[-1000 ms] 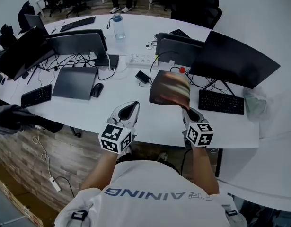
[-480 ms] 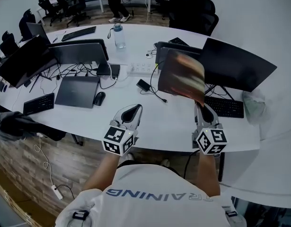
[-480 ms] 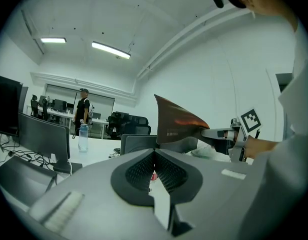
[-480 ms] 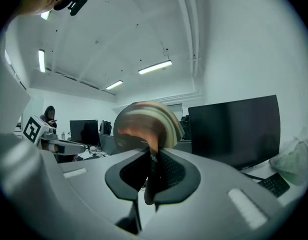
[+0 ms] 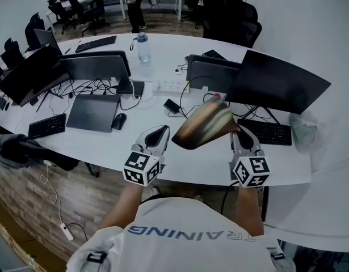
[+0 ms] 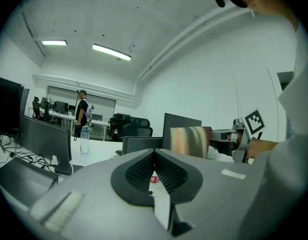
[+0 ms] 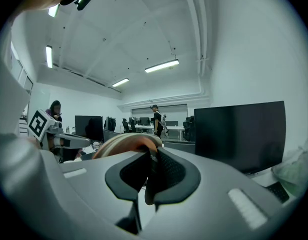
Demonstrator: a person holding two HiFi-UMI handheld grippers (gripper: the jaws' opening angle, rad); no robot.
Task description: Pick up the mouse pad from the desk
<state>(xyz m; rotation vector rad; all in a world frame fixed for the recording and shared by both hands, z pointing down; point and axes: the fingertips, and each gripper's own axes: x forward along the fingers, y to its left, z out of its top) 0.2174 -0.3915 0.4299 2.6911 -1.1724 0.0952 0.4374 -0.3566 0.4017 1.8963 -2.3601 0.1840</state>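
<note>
Head view: white desk [image 5: 100, 143] below me, cluttered. The dark monitor [image 5: 279, 84] stands at the right, behind the work. The mouse pad [image 5: 204, 124] is off the desk, hanging in the air above its near edge in front of that monitor, curled into a sagging arc. I judge the pick-up essentially done, since no part of the mouse pad appears to touch the desk. What is left, if anything, is to hold it steady and clear. My right gripper [image 5: 235, 131] has its jaws nearly together, pinching the mouse pad's right edge. The right gripper view confirms the mouse pad [image 7: 124, 145] clamped between them, bowing off to the left. My left gripper [image 5: 161, 130] hovers just left of the mouse pad, jaws closed on nothing, not touching it.
</note>
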